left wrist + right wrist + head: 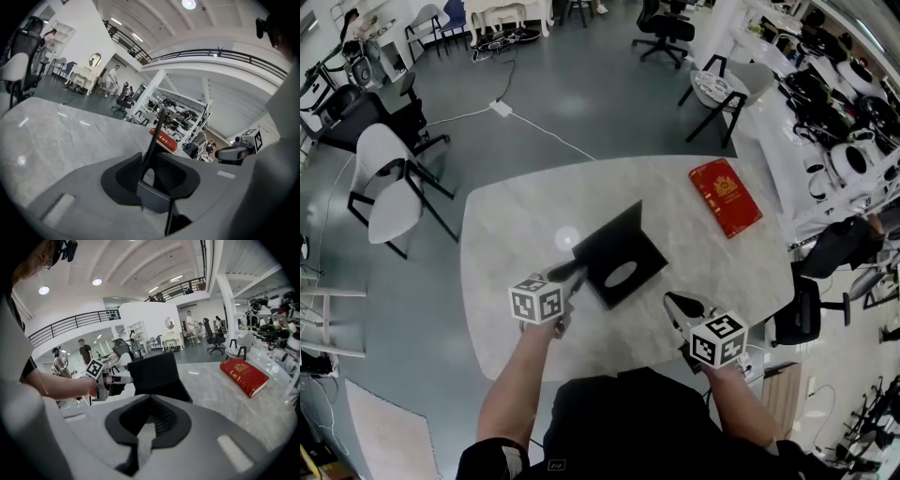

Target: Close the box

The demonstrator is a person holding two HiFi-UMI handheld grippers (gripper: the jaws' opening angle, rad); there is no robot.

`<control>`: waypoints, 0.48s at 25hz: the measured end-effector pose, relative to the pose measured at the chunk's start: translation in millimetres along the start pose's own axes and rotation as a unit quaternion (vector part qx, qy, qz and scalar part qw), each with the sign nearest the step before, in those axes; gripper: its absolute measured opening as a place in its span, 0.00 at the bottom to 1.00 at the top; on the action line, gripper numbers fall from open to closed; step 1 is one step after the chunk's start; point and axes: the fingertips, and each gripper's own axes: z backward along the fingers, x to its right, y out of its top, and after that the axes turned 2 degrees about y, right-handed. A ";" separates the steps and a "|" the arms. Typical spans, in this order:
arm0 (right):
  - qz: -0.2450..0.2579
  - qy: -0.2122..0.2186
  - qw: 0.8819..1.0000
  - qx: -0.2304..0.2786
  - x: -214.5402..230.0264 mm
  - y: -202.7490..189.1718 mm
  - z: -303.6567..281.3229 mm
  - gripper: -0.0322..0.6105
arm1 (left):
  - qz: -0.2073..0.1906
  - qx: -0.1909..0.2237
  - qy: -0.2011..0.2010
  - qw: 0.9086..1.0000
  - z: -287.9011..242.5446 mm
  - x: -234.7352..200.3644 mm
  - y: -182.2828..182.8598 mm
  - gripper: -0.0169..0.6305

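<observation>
Head view, left claw (578, 270) at box (623, 263) corner, right claw (671, 301) nearby, empty.

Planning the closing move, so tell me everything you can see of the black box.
The black box lies low and square on the marble table. Its flat lid stands open, roughly upright, along the far edge. A pale oval shows in the base. The skin looks leather-like, with pale stitching on one wall. The left hand-held gripper straddles the lid's edge at a corner, jaws apart; the right hand-held gripper is clear of it.
</observation>
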 end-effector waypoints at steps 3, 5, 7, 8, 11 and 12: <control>-0.003 -0.005 1.000 0.004 -5.3 -1.5 4.5 0.05 | -0.051 -0.022 0.010 0.998 1.6 7.7 -2.7 0.13; -0.005 -0.010 1.000 0.007 -10.8 -3.0 8.3 0.05 | -0.072 -0.028 0.024 0.997 4.4 8.5 -2.5 0.12; -0.009 -0.017 1.000 0.011 -15.5 -5.4 12.8 0.05 | -0.079 -0.032 0.030 0.996 6.3 9.0 -2.9 0.12; -0.011 -0.020 1.000 0.014 -17.2 -7.0 15.2 0.05 | -0.083 -0.035 0.029 0.996 7.0 10.1 -3.8 0.12; -0.020 -0.033 0.999 0.018 -20.6 -13.7 23.2 0.05 | -0.104 -0.042 0.024 0.993 10.1 16.6 -5.2 0.13; -0.023 -0.038 0.999 0.019 -21.4 -16.2 26.3 0.05 | -0.114 -0.041 0.023 0.992 11.3 20.1 -4.2 0.14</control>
